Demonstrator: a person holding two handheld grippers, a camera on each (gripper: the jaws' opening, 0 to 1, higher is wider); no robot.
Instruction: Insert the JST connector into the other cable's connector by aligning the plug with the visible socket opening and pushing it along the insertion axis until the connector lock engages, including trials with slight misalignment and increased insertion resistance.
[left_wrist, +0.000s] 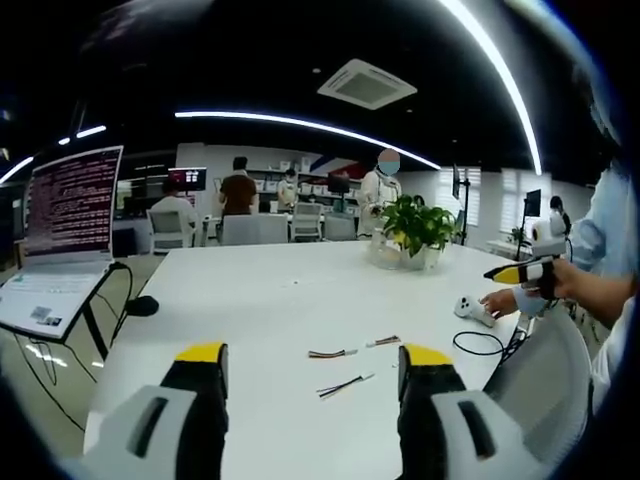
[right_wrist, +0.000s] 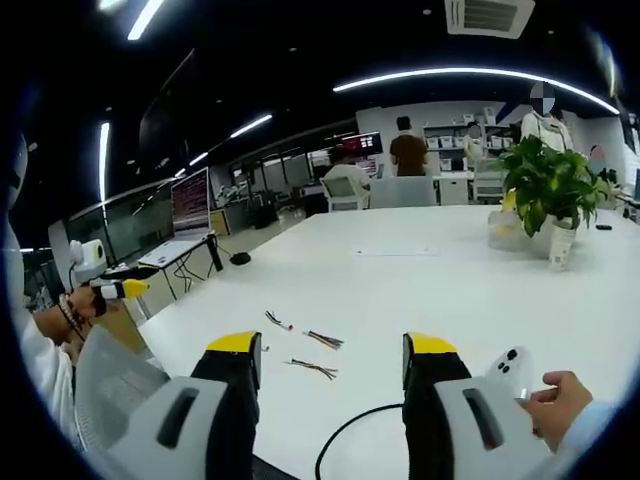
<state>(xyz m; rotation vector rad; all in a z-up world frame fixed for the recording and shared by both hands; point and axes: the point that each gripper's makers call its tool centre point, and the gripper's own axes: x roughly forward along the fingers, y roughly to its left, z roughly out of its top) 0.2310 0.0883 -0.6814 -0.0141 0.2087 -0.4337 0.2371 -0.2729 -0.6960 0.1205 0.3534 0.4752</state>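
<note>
Cables with small connectors are lying loose on the white table (left_wrist: 250, 290), three short bundles near one another: one (left_wrist: 332, 353) in the middle, one (left_wrist: 383, 341) just to its side, and a darker one (left_wrist: 345, 385) closest to the left gripper (left_wrist: 312, 365). In the right gripper view the same three are sitting ahead of the right gripper (right_wrist: 333, 352), at (right_wrist: 278, 320), (right_wrist: 324, 340) and (right_wrist: 312, 369). Neither gripper is touching them.

Both grippers are hovering above the table's near edge, jaws spread wide apart with nothing between them, yellow tips pointing across the tabletop.

The left gripper view is catching the right gripper (left_wrist: 522, 271) off to the side, held up in a hand (left_wrist: 575, 280), while another hand (left_wrist: 497, 301) is resting on a white controller (left_wrist: 473, 310). The right gripper view is showing that controller (right_wrist: 510, 372) close by, under the hand (right_wrist: 555, 402), with a black cord (right_wrist: 345, 430) looping beside it, and the left gripper (right_wrist: 125, 289) raised far off.

A potted plant (left_wrist: 412, 232) is standing mid-table, and a laptop (left_wrist: 65, 235) is sitting on a stand beside the table.
</note>
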